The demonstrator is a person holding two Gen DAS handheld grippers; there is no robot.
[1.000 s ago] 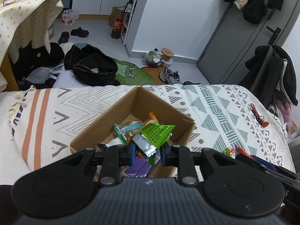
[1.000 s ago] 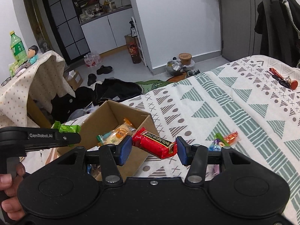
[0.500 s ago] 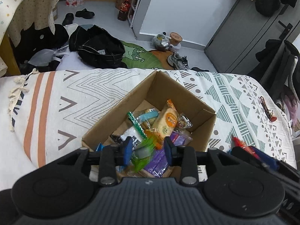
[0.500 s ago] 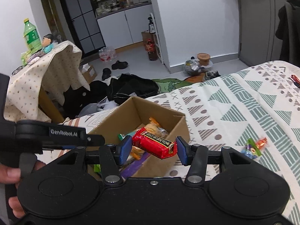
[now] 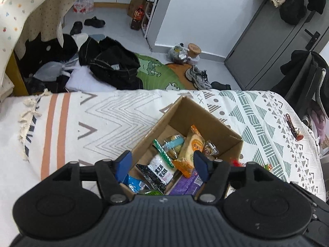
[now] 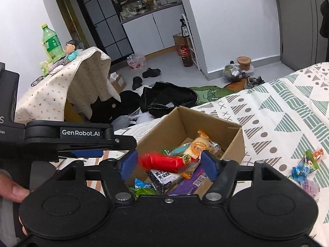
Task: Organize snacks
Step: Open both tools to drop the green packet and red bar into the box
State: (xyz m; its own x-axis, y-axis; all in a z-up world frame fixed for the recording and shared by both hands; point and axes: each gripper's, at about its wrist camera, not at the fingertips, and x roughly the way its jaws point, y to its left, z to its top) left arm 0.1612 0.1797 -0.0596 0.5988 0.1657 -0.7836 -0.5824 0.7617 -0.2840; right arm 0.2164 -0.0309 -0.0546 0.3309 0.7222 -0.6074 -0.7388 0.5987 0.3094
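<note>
**Red snack packet over box, release in question**

Red packet [image 6: 162, 162] seen between the blue pads of the right gripper [image 6: 167, 164], above the near left part of the cardboard box [image 6: 207, 121] on the patterned bedspread [image 6: 287, 111]. Jaws spread wide; packet blurred, with a visible gap at the right pad, so judged loose or dropping rather than pinched (contact at the left pad cannot be told). Judged light, soft, crinkly foil wrap, slippery on the flat faces; best taken across the short width near mid-length, or by a crimped end seam. Contents possibly brittle, so light pressure only.

Left gripper [image 5: 162, 162] spread wide and holding nothing, poised over the near rim of the same box. Box already holding several packets: black-and-white packet [image 5: 160, 171], orange packet [image 5: 194, 146], purple packet [image 5: 188, 184].

Loose sweets [image 6: 307, 165] lying on the bedspread to the right of the box, well apart from it, judged next for collection.
</note>
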